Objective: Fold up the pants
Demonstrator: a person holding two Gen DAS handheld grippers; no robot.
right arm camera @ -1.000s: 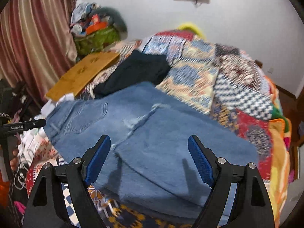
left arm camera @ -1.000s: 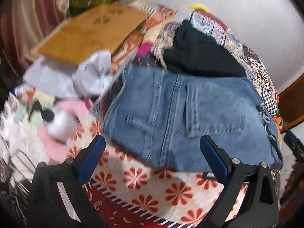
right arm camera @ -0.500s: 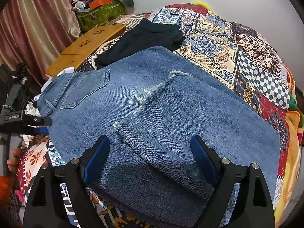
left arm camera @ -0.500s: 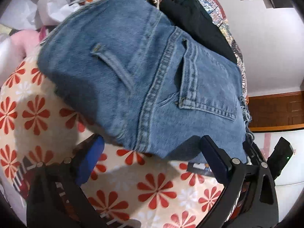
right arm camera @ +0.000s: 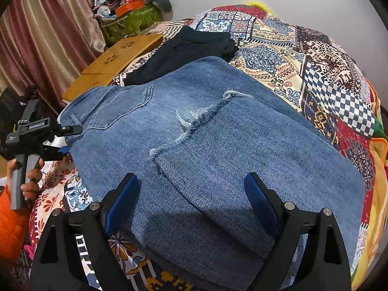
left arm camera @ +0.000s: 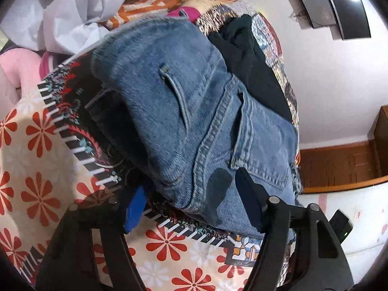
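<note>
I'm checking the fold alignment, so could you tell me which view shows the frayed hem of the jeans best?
The right wrist view: the frayed hem runs unobstructed across the middle of the jeans, ahead of the open right gripper. The left wrist view shows mainly the waistband end and back pocket, with only some fringe at the right edge.

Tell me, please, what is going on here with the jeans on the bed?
A person with a handheld gripper in each hand is folding blue jeans on a patchwork bedspread. The legs already lie doubled over, frayed hem on top. The left gripper, open, straddles the waistband edge; the right gripper, open too, hovers over the folded legs. A black garment lies behind.
</note>
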